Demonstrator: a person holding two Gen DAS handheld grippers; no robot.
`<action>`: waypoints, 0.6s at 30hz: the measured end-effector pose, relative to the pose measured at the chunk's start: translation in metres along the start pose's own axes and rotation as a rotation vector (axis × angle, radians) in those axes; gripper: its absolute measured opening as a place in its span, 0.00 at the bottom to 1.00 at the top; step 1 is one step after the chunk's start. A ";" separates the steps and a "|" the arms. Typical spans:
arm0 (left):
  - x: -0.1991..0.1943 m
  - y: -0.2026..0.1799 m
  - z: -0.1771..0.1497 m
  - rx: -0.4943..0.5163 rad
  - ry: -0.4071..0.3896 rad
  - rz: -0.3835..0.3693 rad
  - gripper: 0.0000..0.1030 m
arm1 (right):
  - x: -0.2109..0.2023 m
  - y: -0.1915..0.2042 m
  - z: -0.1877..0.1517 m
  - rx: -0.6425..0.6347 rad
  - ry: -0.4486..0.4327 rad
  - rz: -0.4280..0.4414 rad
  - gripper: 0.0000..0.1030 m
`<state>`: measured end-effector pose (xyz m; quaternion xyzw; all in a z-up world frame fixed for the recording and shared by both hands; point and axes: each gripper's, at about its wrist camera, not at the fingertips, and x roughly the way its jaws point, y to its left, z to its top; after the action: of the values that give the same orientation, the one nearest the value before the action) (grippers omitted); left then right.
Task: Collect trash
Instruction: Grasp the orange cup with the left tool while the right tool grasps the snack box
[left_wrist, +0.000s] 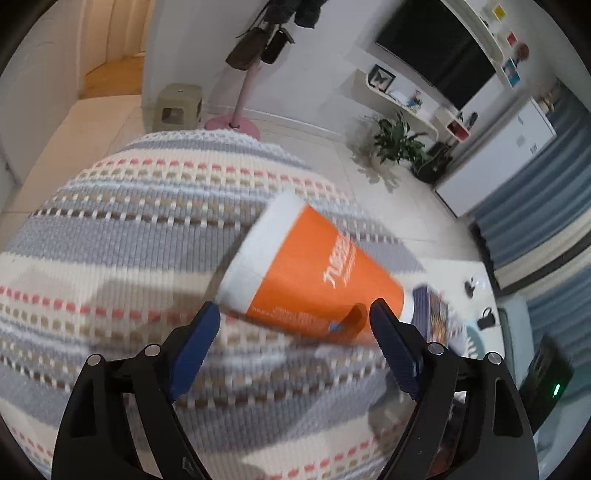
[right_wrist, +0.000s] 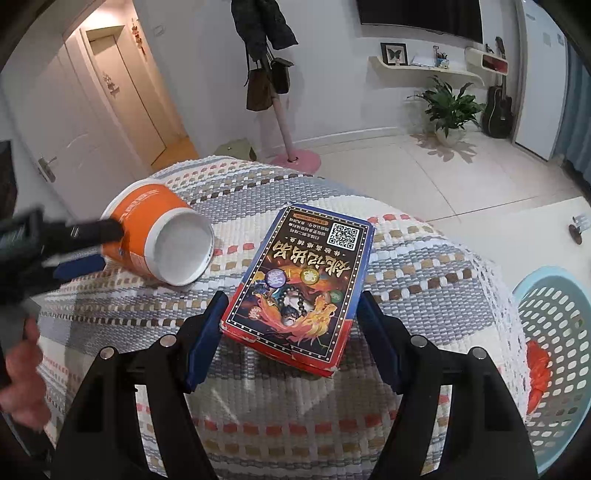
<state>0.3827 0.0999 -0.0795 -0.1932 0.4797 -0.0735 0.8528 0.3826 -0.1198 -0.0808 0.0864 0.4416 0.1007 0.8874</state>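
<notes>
Between your left gripper's (left_wrist: 293, 325) blue fingers (left_wrist: 194, 345), the left wrist view shows the orange paper cup (left_wrist: 314, 273) lying on its side on the striped woven tablecloth (left_wrist: 129, 221). Its white-rimmed mouth points up and to the left, away from the jaws. Those jaws are spread wide; the right one sits against the cup's wall near its base, while the left one stands apart from it. This frame is blurred, so finer contact is hard to judge. Just past the right finger, the dark edge of the printed box (left_wrist: 434, 314) shows.

From the right wrist view, your right gripper (right_wrist: 291, 325) is spread too, straddling the near end of the printed box (right_wrist: 306, 280), which lies flat on the tablecloth (right_wrist: 424, 277). Neither finger (right_wrist: 207, 336) clearly touches the box. Off to the left of these jaws, the cup (right_wrist: 155, 232) lies with its open mouth turned toward the camera, and your left gripper (right_wrist: 96, 245) reaches in around its base. Beyond the right finger, off the table's edge and lower, stands the light blue basket (right_wrist: 554, 332), with something orange inside.
</notes>
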 end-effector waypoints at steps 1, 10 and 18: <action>0.004 -0.002 0.005 -0.006 0.005 -0.005 0.80 | -0.001 0.000 -0.001 -0.002 -0.001 0.002 0.66; 0.057 -0.044 0.036 0.005 0.048 -0.018 0.80 | -0.004 -0.004 -0.004 0.003 -0.008 0.007 0.66; 0.065 -0.061 0.028 0.022 0.012 -0.022 0.58 | -0.005 -0.005 -0.003 0.014 -0.018 -0.006 0.66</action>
<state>0.4444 0.0307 -0.0937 -0.1888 0.4817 -0.0892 0.8511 0.3777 -0.1258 -0.0801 0.0920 0.4346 0.0943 0.8910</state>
